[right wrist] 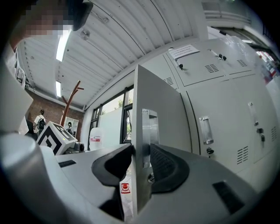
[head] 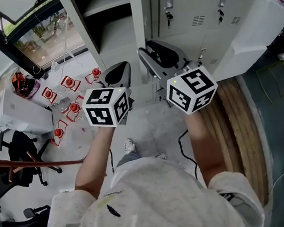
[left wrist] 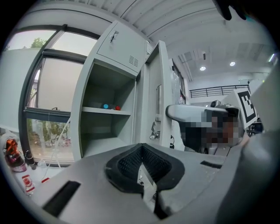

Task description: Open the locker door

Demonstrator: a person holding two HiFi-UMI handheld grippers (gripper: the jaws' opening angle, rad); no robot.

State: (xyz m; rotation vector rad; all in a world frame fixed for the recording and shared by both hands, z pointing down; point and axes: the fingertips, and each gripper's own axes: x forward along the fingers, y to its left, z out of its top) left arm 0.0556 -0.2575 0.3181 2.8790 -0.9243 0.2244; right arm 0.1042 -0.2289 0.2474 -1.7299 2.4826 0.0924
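The grey locker door [right wrist: 159, 122] stands swung out, edge-on to me, and its recessed handle [right wrist: 148, 131] is level with my right gripper. That right gripper [right wrist: 140, 153] is shut on the door's free edge, one pad on each face. In the head view the right gripper [head: 148, 49] reaches up to the door [head: 146, 14]. My left gripper [head: 117, 73] hangs beside it, shut and holding nothing, and points at the open locker compartment [left wrist: 107, 127]. Two small items lie on the compartment's shelf [left wrist: 109, 106]. The left gripper [left wrist: 142, 148] touches neither the door [left wrist: 153, 100] nor the shelves.
Closed lockers [head: 197, 14] with handles and keys fill the wall to the right. A white cabinet [head: 259, 27] juts in at far right above wooden boards [head: 233, 121]. Red-and-white items [head: 69, 93] lie scattered on the floor by the window [head: 42, 30]. A black chair [head: 19, 143] is at left.
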